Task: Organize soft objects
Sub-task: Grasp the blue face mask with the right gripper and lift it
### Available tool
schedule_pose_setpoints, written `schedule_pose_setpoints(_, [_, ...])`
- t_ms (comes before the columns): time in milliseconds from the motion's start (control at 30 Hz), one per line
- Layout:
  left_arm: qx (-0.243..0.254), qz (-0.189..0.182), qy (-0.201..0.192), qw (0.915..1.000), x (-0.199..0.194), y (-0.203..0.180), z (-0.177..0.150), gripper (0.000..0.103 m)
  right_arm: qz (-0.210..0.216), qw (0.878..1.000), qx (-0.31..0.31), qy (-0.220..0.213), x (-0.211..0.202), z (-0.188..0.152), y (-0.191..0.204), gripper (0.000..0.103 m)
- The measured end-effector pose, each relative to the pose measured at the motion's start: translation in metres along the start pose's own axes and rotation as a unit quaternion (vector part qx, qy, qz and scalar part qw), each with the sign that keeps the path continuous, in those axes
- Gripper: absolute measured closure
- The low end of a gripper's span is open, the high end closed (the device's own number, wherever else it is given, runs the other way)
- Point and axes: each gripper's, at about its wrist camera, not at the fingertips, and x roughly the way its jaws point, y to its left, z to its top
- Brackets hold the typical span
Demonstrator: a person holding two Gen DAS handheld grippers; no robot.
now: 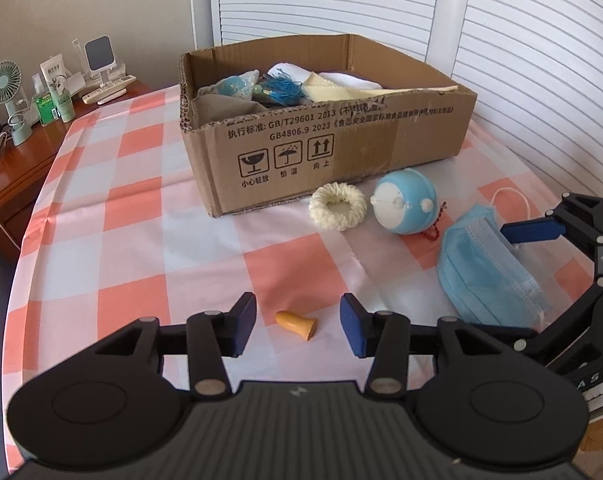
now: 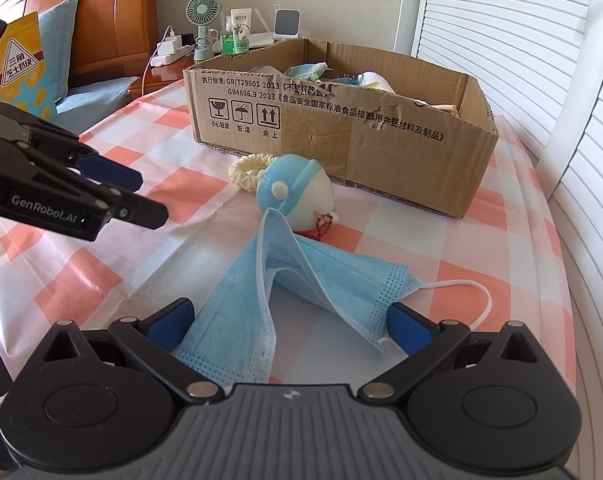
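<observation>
Orange earplug [image 1: 297, 324] between open left gripper [image 1: 297, 326] pads | mask [image 2: 297, 292] between right gripper [image 2: 289, 320] pads

box [image 1: 341, 152]: matt cardboard | mask [image 2: 301, 280]: pleated cloth | ball [image 1: 405, 204]: glossy plastic

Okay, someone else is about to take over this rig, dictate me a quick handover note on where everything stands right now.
Left gripper: open, nothing gripped; the orange earplug lies on the tablecloth between its fingers.
Right gripper: open, straddling the blue face mask, pads not pressing.
Done: the cardboard box already holds several soft items, cloths and a blue tassel among them.
Left on the table: the earplug, the mask, the cream scrunchie and the blue-and-white ball toy, the last two just in front of the box.
</observation>
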Motion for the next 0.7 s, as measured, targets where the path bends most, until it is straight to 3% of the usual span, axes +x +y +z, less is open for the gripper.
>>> schedule_pose_setpoints(467, [0.020,-0.014,0.003,0.9997,0.0020,0.0088,-0.0074,0.060,0.000,1.000,0.000,0.001,0.0008,0.0004,0.0003,0.000])
schedule_pose_setpoints(633, [0.033,-0.031,-0.001,0.9990,0.0022,0.0083,-0.0070,0.069,0.000,1.000,0.000,0.001,0.0008,0.0005,0.0005,0.000])
schedule_pose_setpoints(700, [0.036,-0.036,-0.001,0.9987,0.0024,0.0081,-0.0063,0.077,0.000,1.000,0.000,0.001,0.0008,0.0005,0.0005,0.000])
